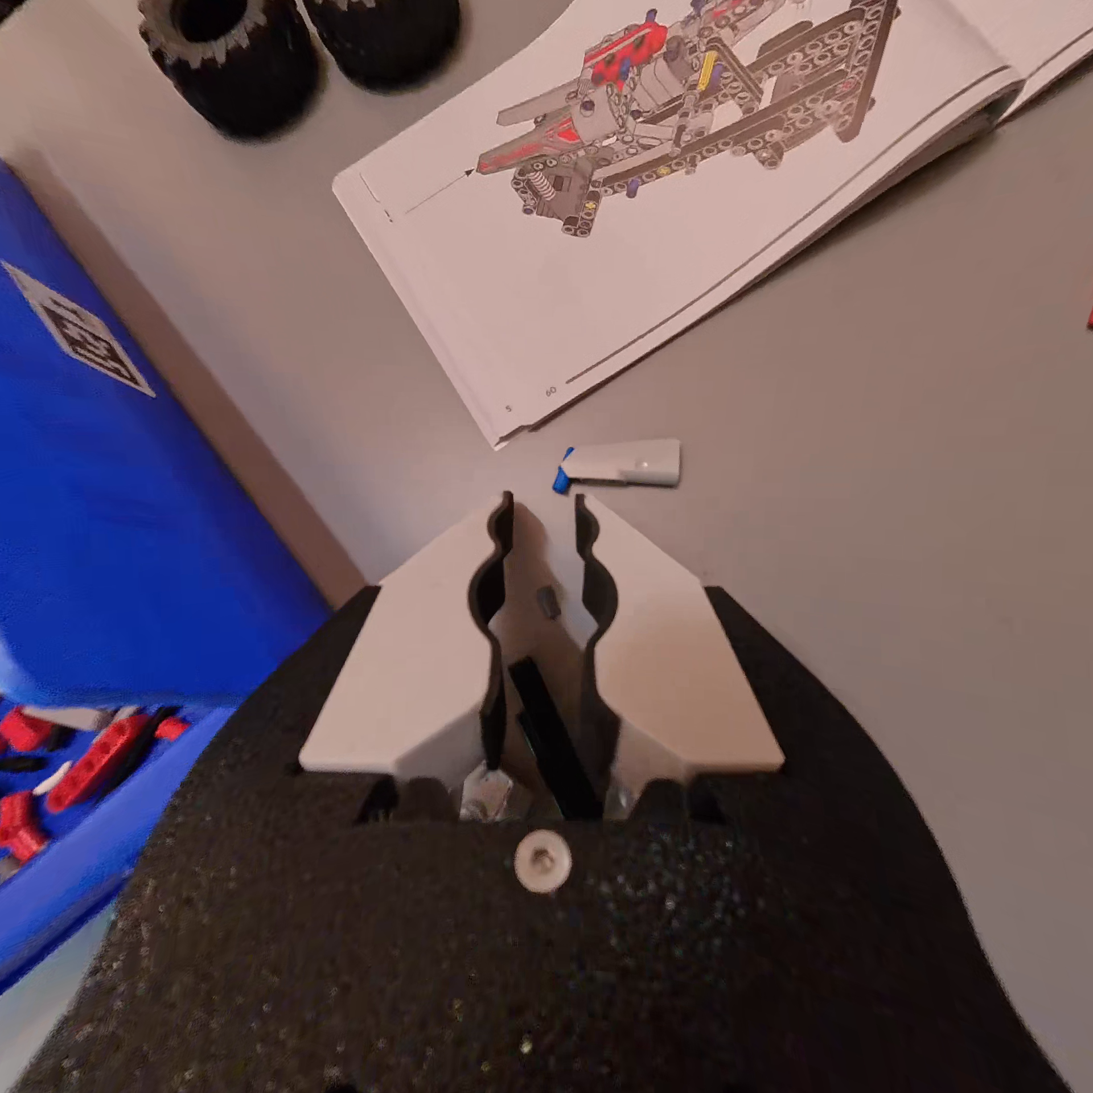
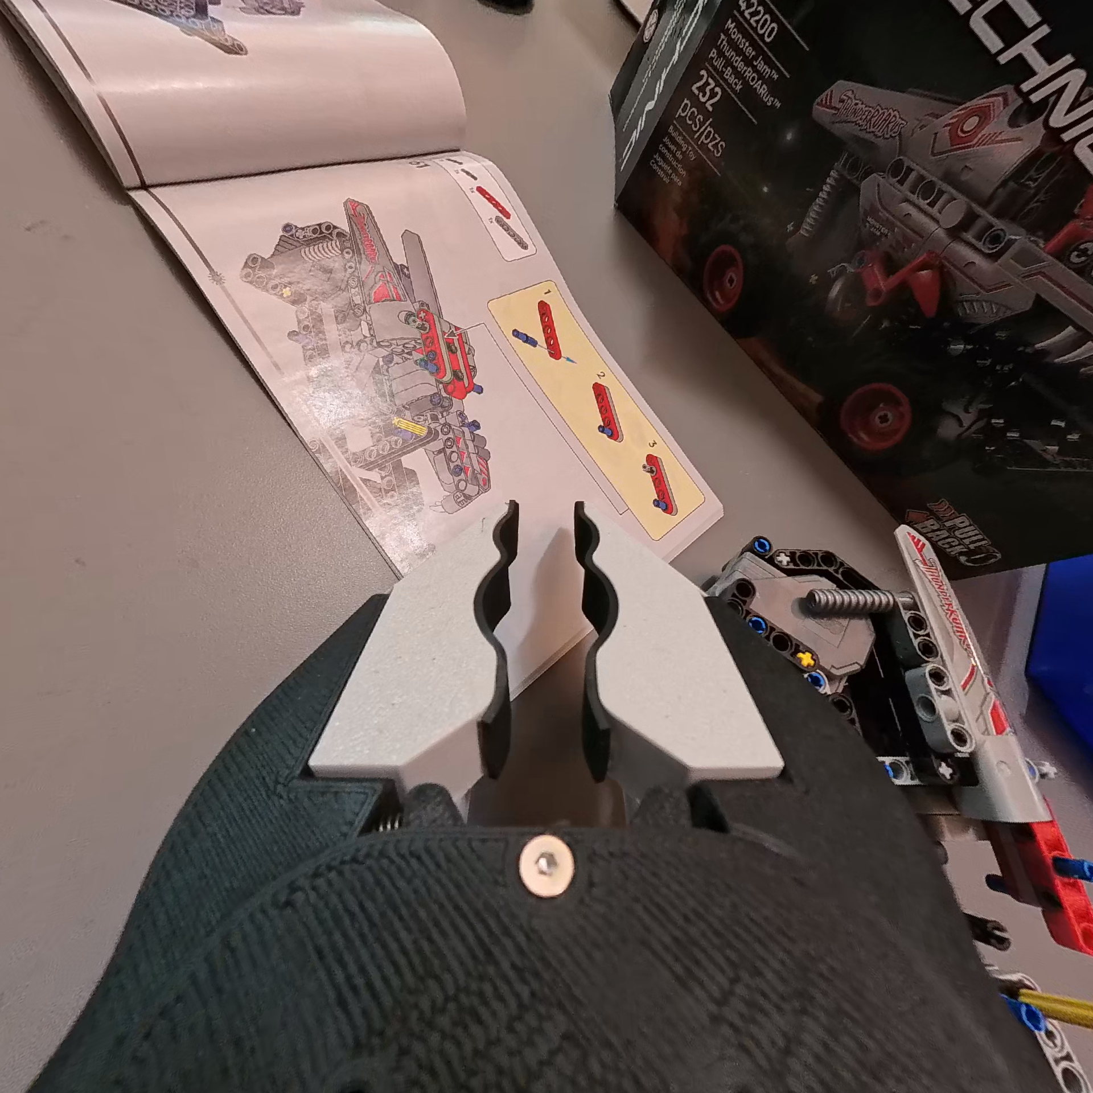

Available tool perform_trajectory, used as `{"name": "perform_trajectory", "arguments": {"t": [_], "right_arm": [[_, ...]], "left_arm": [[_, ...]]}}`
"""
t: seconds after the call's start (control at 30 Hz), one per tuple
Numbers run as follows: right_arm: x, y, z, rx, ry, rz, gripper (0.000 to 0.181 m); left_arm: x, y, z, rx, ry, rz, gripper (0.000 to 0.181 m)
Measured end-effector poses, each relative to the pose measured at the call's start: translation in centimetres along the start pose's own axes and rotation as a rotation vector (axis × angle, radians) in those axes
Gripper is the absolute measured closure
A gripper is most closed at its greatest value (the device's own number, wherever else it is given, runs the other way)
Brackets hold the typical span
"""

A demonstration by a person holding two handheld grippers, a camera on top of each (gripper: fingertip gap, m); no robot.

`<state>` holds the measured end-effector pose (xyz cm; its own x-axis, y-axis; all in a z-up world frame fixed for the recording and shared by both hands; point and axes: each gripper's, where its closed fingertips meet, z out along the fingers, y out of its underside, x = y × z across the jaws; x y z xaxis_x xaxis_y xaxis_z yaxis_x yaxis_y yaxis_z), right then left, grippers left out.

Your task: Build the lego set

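My left gripper (image 1: 544, 503) is open and empty, low over the grey table. A light grey panel piece with a blue pin (image 1: 627, 464) lies just beyond its right fingertip. A small dark grey piece (image 1: 549, 600) and a black beam (image 1: 550, 739) show in the gap between the fingers, untouched by the pads. My right gripper (image 2: 545, 508) is open and empty over the near corner of the open instruction booklet (image 2: 473, 355). The partly built model (image 2: 857, 650), with a grey spring and a long printed panel, lies just right of it.
A blue bin (image 1: 89, 532) with red and black pieces (image 1: 89, 763) stands at the left. Two black tyres (image 1: 230, 65) sit at the back. The booklet also shows in the left wrist view (image 1: 650, 207). The set's dark box (image 2: 887, 236) stands behind the model. A yellow axle (image 2: 1058, 1005) lies at the right edge. One gripper's finger ends stand about 35 centimetres off the other's.
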<state>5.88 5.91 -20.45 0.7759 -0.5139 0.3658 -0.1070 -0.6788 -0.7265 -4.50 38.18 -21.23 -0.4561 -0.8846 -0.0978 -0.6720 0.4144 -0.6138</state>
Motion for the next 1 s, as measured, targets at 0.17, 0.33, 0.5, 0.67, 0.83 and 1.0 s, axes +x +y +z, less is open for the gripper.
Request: {"name": "perform_trajectory", "arguments": {"t": [0.17, 0.33, 0.5, 0.67, 0.83, 1.0], "right_arm": [[0.0, 0.0, 0.0, 0.001, 0.002, -0.004, 0.164], [-0.1, 0.0, 0.0, 0.001, 0.0, -0.006, 0.165], [-0.1, 0.0, 0.0, 0.003, 0.006, -0.013, 0.165], [-0.1, 0.0, 0.0, 0.003, 0.005, -0.014, 0.165], [-0.1, 0.0, 0.0, 0.003, 0.003, -0.013, 0.166], [-0.1, 0.0, 0.0, 0.002, 0.003, -0.011, 0.165]], "left_arm": [[0.4, 0.2, 0.3, 0.009, 0.05, -0.039, 0.166], [0.8, 0.2, 0.3, 0.034, 0.056, -0.039, 0.181], [0.9, 0.3, 0.0, 0.059, 0.055, -0.048, 0.181], [0.3, 0.3, -1.1, 0.091, 0.027, -0.064, 0.181], [0.3, 0.7, -0.7, 0.044, 0.026, -0.056, 0.169], [0.3, -0.1, 0.3, 0.053, -0.001, -0.015, 0.162]]}}
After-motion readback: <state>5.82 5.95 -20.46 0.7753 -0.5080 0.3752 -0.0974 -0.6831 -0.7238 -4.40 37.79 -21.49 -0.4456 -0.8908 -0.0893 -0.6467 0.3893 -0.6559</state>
